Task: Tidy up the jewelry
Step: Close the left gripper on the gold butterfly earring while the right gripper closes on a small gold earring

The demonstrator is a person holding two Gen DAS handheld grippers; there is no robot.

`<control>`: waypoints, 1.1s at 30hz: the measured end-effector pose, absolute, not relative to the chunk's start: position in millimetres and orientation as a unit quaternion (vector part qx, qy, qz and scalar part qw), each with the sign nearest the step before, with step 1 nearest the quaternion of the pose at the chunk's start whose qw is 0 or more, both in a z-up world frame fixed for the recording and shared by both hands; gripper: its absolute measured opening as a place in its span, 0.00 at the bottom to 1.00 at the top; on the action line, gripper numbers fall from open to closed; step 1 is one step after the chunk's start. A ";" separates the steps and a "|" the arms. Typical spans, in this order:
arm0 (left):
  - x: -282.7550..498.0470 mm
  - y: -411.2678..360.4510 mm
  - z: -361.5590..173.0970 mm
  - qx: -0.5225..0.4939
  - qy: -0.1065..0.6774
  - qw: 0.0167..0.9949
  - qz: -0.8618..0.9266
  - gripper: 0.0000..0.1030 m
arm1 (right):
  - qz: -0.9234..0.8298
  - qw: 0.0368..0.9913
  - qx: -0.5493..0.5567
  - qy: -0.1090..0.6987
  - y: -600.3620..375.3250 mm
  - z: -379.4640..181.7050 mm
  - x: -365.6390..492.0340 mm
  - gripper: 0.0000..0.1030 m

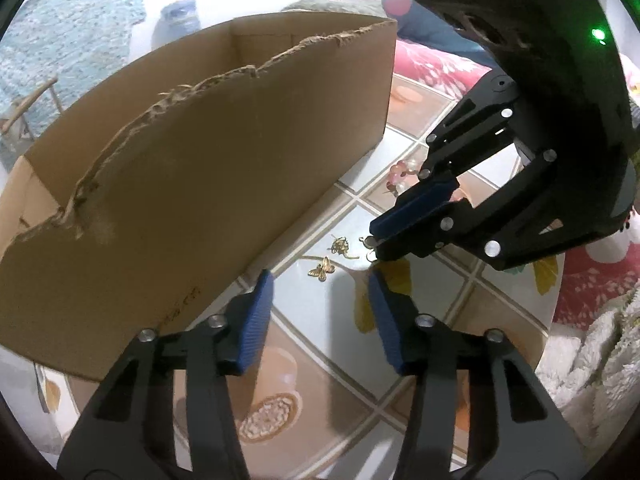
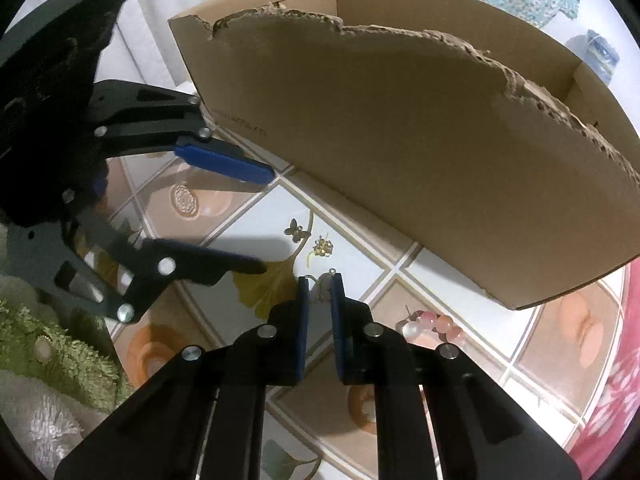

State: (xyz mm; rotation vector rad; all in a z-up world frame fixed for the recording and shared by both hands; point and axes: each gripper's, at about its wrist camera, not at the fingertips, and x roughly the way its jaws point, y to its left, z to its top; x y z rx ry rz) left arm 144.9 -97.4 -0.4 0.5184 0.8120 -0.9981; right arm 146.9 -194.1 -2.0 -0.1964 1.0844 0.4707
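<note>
Small gold pieces lie on the patterned tablecloth (image 1: pixel 304 360) in front of a torn cardboard box (image 1: pixel 200 180) (image 2: pixel 400 140). A gold butterfly charm (image 1: pixel 322 270) (image 2: pixel 296 232) lies between the fingers of my left gripper (image 1: pixel 320 276) (image 2: pixel 264 222), which stands open and does not touch it. Just beyond is a gold flower piece (image 1: pixel 340 246) (image 2: pixel 322 246). My right gripper (image 2: pixel 320 280) (image 1: pixel 378 244) points down at the cloth, its blue pads shut on a thin gold earring (image 2: pixel 331 273) (image 1: pixel 365 240). A pink bead bracelet (image 2: pixel 432 324) (image 1: pixel 400 176) lies beside the right gripper.
The box's tall front wall rises close behind the jewelry, its top edge ragged. A fluffy green and white towel (image 2: pixel 48 352) borders the table on one side, and red floral fabric (image 1: pixel 592 280) on the other. The two grippers nearly meet over the gold pieces.
</note>
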 end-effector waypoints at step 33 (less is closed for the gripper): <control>150.6 -110.4 -6.2 0.280 0.370 0.735 -0.494 0.07 | 0.211 0.835 -0.055 0.505 -228.2 1.8 131.2 0.11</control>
